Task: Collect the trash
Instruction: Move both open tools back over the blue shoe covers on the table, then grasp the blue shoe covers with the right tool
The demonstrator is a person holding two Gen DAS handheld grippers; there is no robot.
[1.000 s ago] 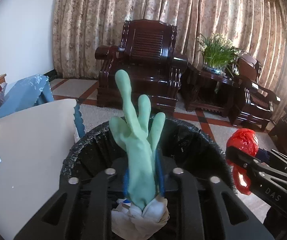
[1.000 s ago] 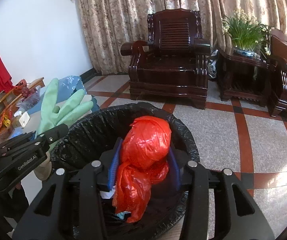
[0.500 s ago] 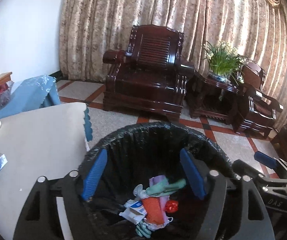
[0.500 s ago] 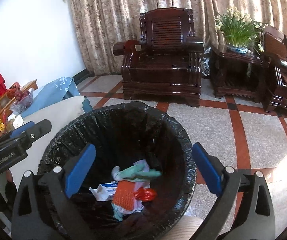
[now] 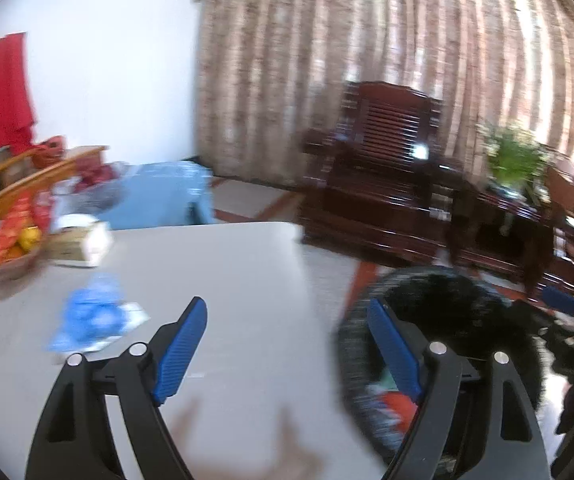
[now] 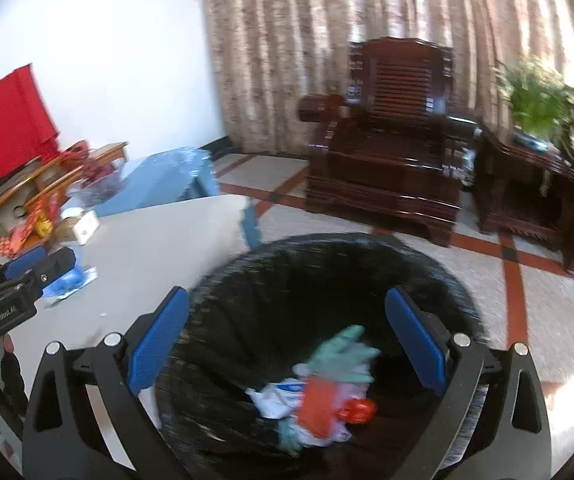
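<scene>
Green glove (image 6: 341, 354) and red bag (image 6: 359, 410) lie binned in black-lined bin (image 6: 427, 264); both grippers (image 5: 287, 354) (image 6: 287, 344) just opened, empty; blue wrapper (image 5: 95, 322) at ten o'clock on table (image 5: 247, 280) remains.

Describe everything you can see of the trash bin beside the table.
The trash bin is round, open-topped and lined with a crinkled black plastic bag folded over its rim. It stands on the tiled floor against the corner of the white table. At its bottom lie a green rubber glove, a white carton, an orange piece and something red. Neither tool touches it.
</scene>
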